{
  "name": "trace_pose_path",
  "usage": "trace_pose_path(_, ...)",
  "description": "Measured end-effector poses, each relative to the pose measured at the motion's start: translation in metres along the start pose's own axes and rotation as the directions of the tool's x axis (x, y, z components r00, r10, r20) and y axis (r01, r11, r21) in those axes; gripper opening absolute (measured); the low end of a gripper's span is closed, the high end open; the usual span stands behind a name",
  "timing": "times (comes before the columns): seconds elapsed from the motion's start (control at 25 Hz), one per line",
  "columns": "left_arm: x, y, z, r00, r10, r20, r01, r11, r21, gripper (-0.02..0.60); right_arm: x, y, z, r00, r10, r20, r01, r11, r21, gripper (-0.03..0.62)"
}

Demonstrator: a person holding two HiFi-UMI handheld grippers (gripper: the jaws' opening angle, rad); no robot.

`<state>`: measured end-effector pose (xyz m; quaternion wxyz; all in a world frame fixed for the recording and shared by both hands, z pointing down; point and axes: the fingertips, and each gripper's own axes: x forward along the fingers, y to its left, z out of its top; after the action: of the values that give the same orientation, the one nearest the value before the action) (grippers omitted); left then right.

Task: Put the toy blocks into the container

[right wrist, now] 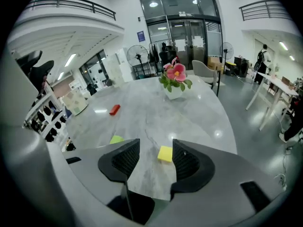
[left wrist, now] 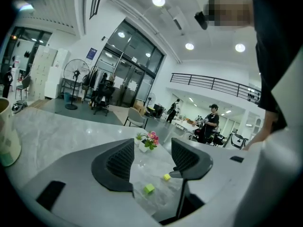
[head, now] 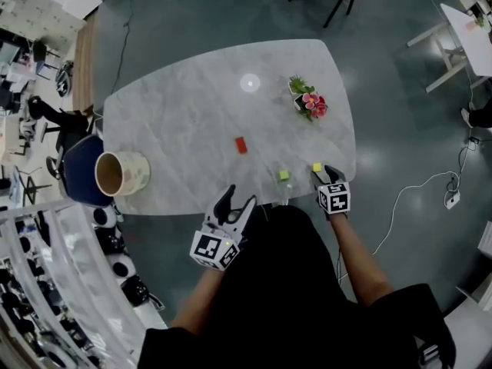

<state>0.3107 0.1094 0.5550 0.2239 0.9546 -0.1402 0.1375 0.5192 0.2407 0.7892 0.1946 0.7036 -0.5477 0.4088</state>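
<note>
Surface: grey marble table (head: 184,106) in an open office hall.
Flower pot (head: 306,100): far right part of the table.
Red block (head: 241,144): left of the flower pot; its long axis runs from near edge to far edge, slightly tilted.
Green block (head: 284,175), yellow block (head: 317,167): nearer than the flower pot, by the near edge.
Container (head: 121,174): far left of the flower pot.
Right gripper (head: 326,175): jaws apart, yellow block just ahead of the gap, not gripped.
Left gripper (head: 237,204): jaws apart, holds nothing.

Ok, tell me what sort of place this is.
Probably a large open-plan office or lab hall, not a home. The right gripper view shows tall glass entrance doors and a standing fan. The left gripper view shows a railed mezzanine.
</note>
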Motion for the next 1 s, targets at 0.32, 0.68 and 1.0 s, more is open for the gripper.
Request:
trace_pose_path(0.32,-0.017,0.010,-0.006,0.995,0.097,0.031,-0.096,0.995,-0.034,0.224,0.035,-0.016,-0.021,0.997,-0.051,-0.051,0.051,0.999,-0.011,0.193)
trace_pose_path(0.68,-0.031,0.012,-0.012,0.988,0.147,0.043,-0.144,0.988,-0.050,0.224,0.055,-0.020,-0.038,0.990,-0.055,-0.133,0.049,0.998,-0.050,0.135)
trace_pose_path(1.0,-0.054,0.019,-0.009,0.981,0.184,0.068,-0.180,0.982,-0.055,0.224,0.051,-0.015,-0.031,0.989,-0.061,-0.133,0.051,0.996,-0.073,0.130)
